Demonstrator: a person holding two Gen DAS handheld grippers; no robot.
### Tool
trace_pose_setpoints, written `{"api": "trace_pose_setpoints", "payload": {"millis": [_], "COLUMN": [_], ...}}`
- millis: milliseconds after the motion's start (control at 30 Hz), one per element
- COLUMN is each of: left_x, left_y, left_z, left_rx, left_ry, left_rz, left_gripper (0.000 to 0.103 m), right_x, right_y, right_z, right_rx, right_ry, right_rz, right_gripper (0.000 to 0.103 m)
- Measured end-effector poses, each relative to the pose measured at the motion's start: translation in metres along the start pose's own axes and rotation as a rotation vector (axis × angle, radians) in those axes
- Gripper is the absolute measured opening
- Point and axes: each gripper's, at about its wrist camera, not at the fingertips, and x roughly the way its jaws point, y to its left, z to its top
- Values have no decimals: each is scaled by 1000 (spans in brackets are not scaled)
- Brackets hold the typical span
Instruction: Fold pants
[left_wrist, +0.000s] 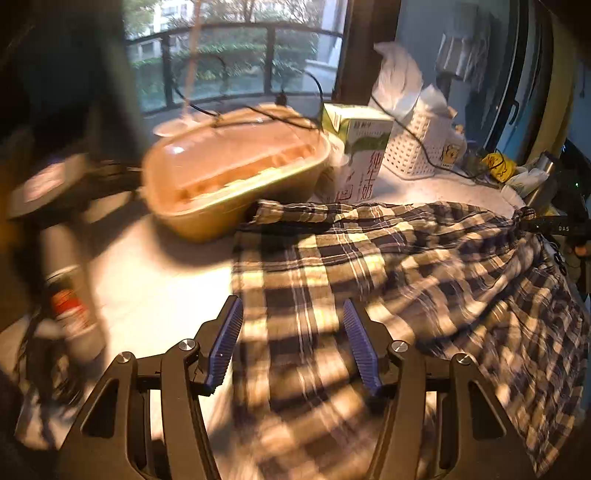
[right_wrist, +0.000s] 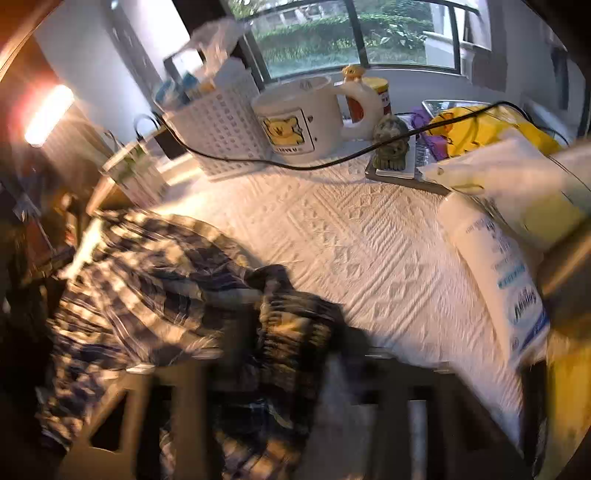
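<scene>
Two sets of fingers work the plaid pants (left_wrist: 369, 266) spread on the white tabletop (left_wrist: 147, 280), just before the tub (left_wrist: 236, 166) and milk carton (left_wrist: 364, 155). My left fingers (left_wrist: 293, 347) stand spread over the cloth, gripping nothing. My right fingers (right_wrist: 280, 332) are blurred, but a bunched edge appears pinched between them. To fold cleanly, I judge the left should take the matching edge, then both carry over evenly.
</scene>
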Motion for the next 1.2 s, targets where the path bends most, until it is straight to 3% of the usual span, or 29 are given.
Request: {"api": "trace_pose_setpoints", "payload": {"millis": [100,167,300,367,467,533,600,733,933,1133,1200], "left_x": [22,35,39,42,42,38,25,-24,-109,-141,-139], "left_y": [-2,-2,-1,-2,5,15,20,9,-37,-91,-106], "left_z": [7,7,10,12,18,19,17,3,-50,-102,-116], "left_rx": [10,14,22,30,20,-20,-55,-49,13,31,41], "left_ry": [50,85,73,65,47,45,38,-30,-97,-106,-97], "left_rz": [7,50,99,160,264,303,277,218,152,56,69], "left_gripper": [57,57,57,59,59,57,57,57,57,57,57], "right_x": [7,13,25,28,29,24,7,-31,-80,-109,-113], "right_y": [0,-6,-15,-15,-21,-21,-21,-6,32,66,75], "right_z": [7,13,20,23,28,28,23,-3,-68,-136,-159], "right_rx": [-51,-51,-50,-67,-72,-73,-69,-104,-178,-198,-191], "right_ry": [-42,-63,-81,-78,-57,-61,-102,-161,-204,-214,-202], "right_rz": [-143,-207,-216,-230,-233,-265,-279,-282,-291,-272,-267], "right_gripper": [25,25,25,25,34,65,73,73,73,73,73]}}
